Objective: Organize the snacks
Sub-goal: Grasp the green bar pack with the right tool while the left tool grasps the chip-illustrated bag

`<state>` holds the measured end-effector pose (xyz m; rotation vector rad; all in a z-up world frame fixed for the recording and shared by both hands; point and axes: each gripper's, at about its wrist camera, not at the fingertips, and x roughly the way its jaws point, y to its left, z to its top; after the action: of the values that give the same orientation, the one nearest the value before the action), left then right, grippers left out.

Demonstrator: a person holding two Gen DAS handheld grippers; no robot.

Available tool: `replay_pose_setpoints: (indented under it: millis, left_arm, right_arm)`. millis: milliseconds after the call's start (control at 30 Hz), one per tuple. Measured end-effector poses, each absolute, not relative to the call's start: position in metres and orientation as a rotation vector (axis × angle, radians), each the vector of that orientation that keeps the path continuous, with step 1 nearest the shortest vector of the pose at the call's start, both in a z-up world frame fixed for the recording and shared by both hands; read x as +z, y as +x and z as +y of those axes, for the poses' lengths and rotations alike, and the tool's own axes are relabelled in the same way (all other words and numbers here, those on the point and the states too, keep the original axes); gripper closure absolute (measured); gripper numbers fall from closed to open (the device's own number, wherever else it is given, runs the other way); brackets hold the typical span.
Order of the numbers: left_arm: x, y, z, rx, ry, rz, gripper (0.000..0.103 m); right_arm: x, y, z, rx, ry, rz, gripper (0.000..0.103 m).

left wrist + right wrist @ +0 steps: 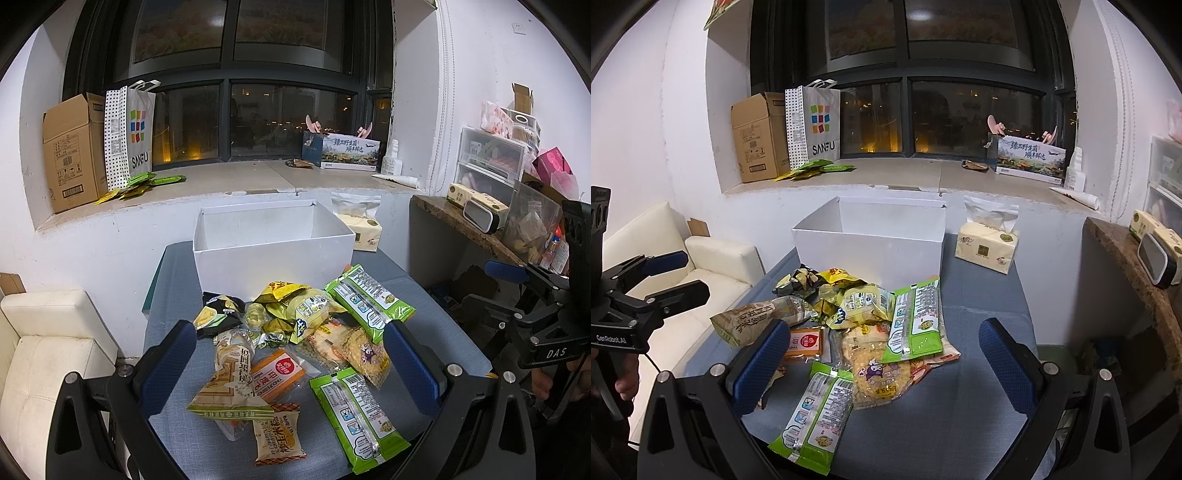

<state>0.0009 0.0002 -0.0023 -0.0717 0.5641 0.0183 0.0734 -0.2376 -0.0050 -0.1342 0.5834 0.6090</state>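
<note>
Left wrist view is showing the snacks (295, 339) lying in a loose heap on the blue-grey surface (436, 295), just in front of the white box (271, 254). The packets are overlapping one another: two long green packets (360, 417), an orange flat packet (279, 374), yellow crumpled bags and a black one at the far left of the heap. As far as the inside of the box is showing, nothing is lying in it — only bare white walls are visible, though its floor is hidden behind the front wall. So I am judging that the sorting is only beginning: no packet is placed yet, and the whole heap is waiting.

The left tool (290, 362) is hanging over the near part of the heap with its blue pads spread wide, gripping nothing. The right tool (882, 365) is also standing released — its pads are wide apart above the nearest green packet (816, 410) and a round yellow rice-cracker bag (877, 369), and touching neither, as far as I can tell.

Further out, a tissue pack (988, 247) is sitting beside the box, and a cardboard carton (757, 136) and a paper bag (814, 125) are standing on the window sill.
</note>
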Motion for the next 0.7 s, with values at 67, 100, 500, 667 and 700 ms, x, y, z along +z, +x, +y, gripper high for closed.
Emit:
replay_pose_setpoints:
  millis: [67, 100, 500, 667, 700]
  left_arm:
    - [-0.002, 0.001, 0.0, 0.018, -0.072, 0.564, 0.0]
    - [-0.003, 0.001, 0.0, 0.019, -0.071, 0.564, 0.0]
    - [-0.006, 0.003, 0.005, 0.036, -0.071, 0.572, 0.0]
    - [-0.013, 0.003, 0.014, 0.051, -0.084, 0.584, 0.0]
    - [-0.014, 0.004, 0.015, 0.055, -0.087, 0.588, 0.0]
  right_arm:
    - [-0.005, 0.073, -0.237, 0.612, -0.137, 0.585, 0.0]
    - [-0.006, 0.073, -0.236, 0.618, -0.141, 0.585, 0.0]
    - [-0.041, 0.135, -0.189, 0.623, -0.319, 0.702, 0.0]
    - [-0.082, 0.183, -0.158, 0.556, -0.4, 0.819, 0.0]
    - [-0.092, 0.191, -0.152, 0.542, -0.42, 0.842, 0.002]
